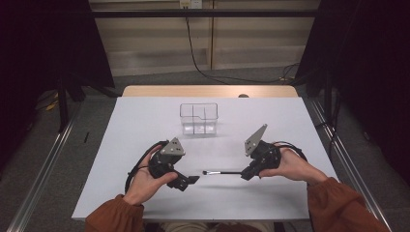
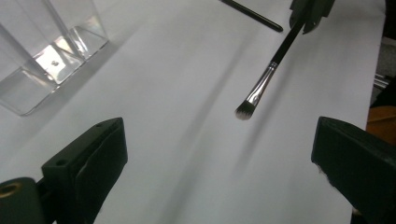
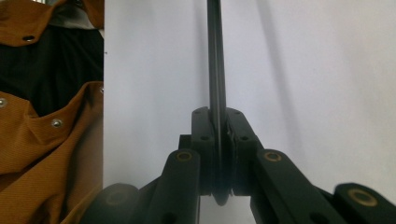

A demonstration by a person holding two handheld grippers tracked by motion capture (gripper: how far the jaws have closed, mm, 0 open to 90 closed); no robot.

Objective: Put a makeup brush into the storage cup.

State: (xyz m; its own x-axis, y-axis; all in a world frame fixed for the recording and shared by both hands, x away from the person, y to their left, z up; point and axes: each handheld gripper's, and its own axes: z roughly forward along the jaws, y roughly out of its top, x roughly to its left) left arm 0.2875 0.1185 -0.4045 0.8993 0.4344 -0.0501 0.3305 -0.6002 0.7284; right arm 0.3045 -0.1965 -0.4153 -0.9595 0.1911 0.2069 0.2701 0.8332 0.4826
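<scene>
Two tools: right tool (image 1: 247,172) clamps slim black brush (image 1: 223,172) w/ metal ferrule; left tool (image 1: 192,180) gapes wide

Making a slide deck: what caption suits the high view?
Right gripper holds a makeup brush above the table; left gripper open.

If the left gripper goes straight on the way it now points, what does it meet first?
Probably the makeup brush: its bristle tip hangs ahead of the open left gripper, held by the right gripper. Depth is unclear, so it might pass underneath.

Overhead light brightens the white table (image 1: 145,125); surroundings stay dark. Soft shadows, glare on the clear organiser (image 2: 42,56), near jaws blurred.
</scene>
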